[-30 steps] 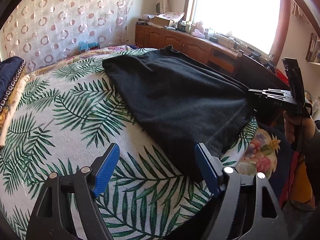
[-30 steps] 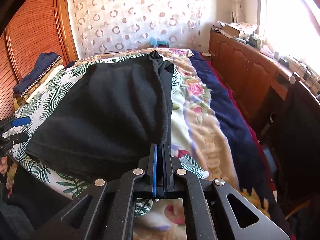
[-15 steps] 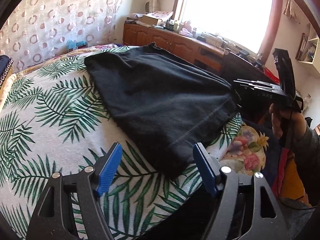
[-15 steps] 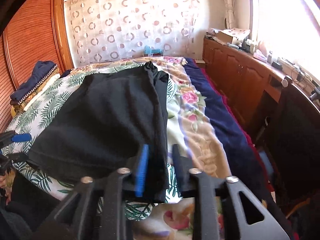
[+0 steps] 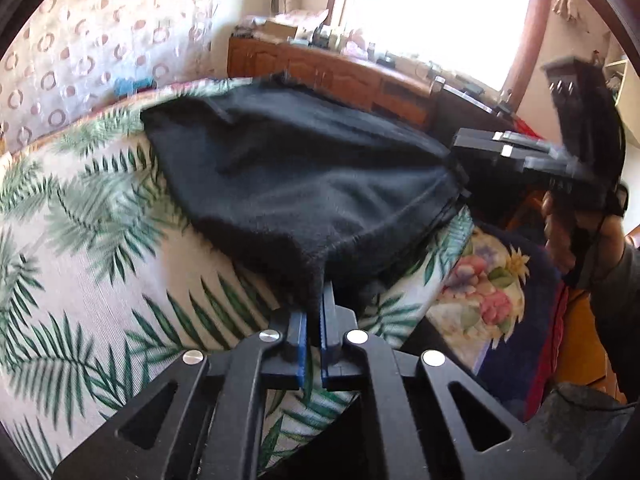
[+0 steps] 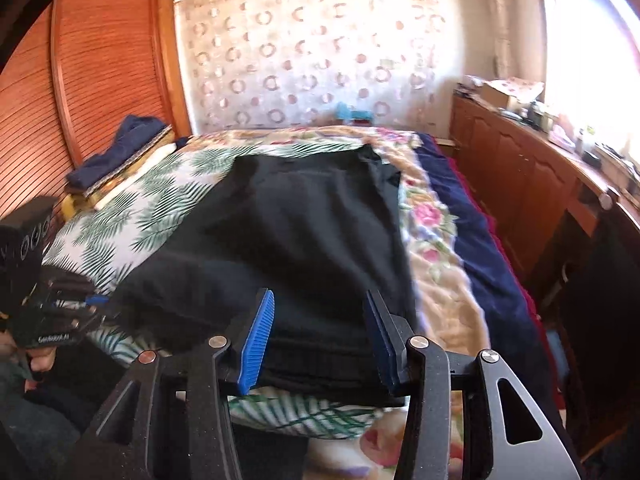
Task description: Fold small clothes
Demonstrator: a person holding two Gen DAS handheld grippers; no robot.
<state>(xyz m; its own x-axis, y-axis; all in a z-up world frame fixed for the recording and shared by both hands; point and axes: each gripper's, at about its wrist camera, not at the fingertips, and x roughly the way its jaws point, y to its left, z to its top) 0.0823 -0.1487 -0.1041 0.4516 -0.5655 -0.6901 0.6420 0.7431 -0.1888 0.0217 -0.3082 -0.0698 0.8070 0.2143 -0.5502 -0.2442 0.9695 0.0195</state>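
Left gripper (image 5: 313,312) is pinched tight on the black garment's (image 5: 304,172) near corner; right gripper (image 6: 320,336) gapes wide, straddling the other corner, garment running away lengthwise.

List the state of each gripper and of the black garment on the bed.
left gripper: shut on a near corner of the black garment.
right gripper: open, fingers either side of the garment's near hem.
black garment: spread on the bed, left corner lifted.

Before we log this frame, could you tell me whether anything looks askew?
Slightly: the black garment lies skewed on the palm-leaf sheet, one corner tented up in the left gripper; the right gripper is open.
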